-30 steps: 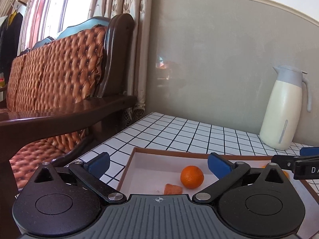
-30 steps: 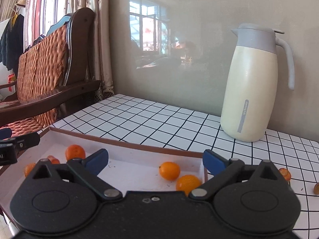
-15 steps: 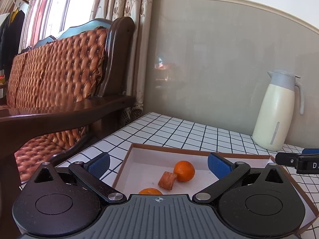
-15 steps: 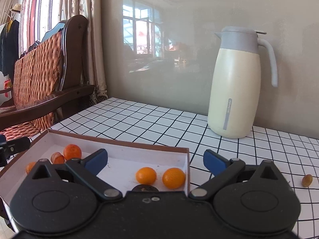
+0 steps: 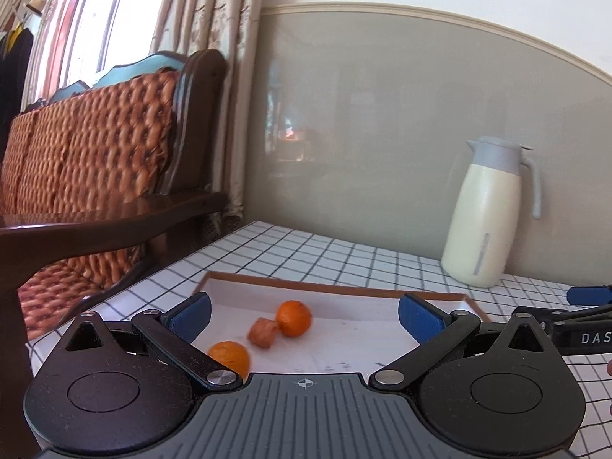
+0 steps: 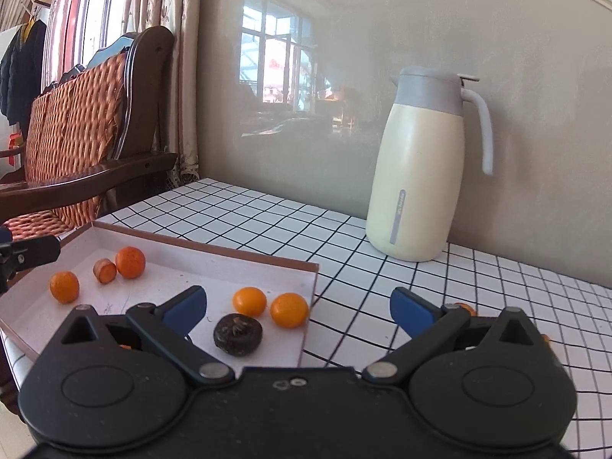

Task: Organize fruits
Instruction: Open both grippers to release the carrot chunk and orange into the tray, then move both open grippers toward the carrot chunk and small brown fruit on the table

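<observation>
Across the lower half of the right wrist view lies a shallow white tray [image 6: 267, 264] with a brown rim, resting on a white tablecloth [image 6: 344, 244] crossed by a black grid. Toward the left of that frame, inside the tray, sit two small oranges [image 6: 130, 262] and [image 6: 64, 287] with a cut orange-brown piece [image 6: 104, 271] between them, just beside the upper one. Nearer the frame's centre, two more small oranges [image 6: 249, 301] and [image 6: 289, 310] lie side by side close to the tray's right wall, and a dark, wrinkled round fruit [image 6: 238, 334] sits just below them. The right gripper [image 6: 298, 310] fills the bottom of its frame with its blue-padded fingers spread wide, holding nothing; a bit of orange fruit [image 6: 464, 308] shows on the cloth behind its right finger. A cream jug with a grey lid [image 6: 419, 176] stands upright at the right, near the wall. Low in the left wrist view, the left gripper [image 5: 304, 315] is likewise spread wide and empty above the tray [image 5: 344, 291], with the sofa [image 5: 95, 160] at the frame's left. The right gripper's tip [image 5: 585, 306] pokes in at that view's right edge.
</observation>
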Motion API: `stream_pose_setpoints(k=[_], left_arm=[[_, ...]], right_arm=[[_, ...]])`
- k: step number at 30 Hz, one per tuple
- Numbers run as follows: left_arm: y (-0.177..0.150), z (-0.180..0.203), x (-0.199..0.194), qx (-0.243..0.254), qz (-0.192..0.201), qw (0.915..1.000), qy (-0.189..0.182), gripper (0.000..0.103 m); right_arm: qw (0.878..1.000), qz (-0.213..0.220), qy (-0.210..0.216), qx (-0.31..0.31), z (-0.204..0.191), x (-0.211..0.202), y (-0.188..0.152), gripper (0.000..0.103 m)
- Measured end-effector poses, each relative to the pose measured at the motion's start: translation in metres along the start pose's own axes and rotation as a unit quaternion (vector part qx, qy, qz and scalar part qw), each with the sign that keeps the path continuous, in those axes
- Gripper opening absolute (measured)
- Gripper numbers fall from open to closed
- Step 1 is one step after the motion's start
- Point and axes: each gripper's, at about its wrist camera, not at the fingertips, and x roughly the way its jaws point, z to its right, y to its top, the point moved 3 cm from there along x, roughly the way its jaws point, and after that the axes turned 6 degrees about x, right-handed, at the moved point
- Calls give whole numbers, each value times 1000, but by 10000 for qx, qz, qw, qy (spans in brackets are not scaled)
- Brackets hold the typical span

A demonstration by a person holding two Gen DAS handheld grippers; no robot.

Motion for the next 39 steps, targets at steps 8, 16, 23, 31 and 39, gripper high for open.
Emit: stream_pose_setpoints(k=[8, 16, 23, 31, 39], left_arm=[[4, 58, -5, 340, 32, 9984, -440, 103], [5, 113, -9, 526, 89, 9952, -826, 103], [3, 161, -12, 695, 104, 9905, -1185, 103], [-3, 204, -12, 977, 159, 9864, -1314, 103], [1, 247, 3, 1134, 232, 9830, -1428, 103]], right_arm=[[9996, 52, -196, 201, 42, -22, -5, 97], [9980, 88, -492, 389, 87, -44, -11, 97], [9952, 60, -863, 453, 123, -60, -22, 97], [9915, -6, -1173, 564, 163, -74, -36, 95], [9881, -34, -1420, 590, 194, -71, -42, 92]])
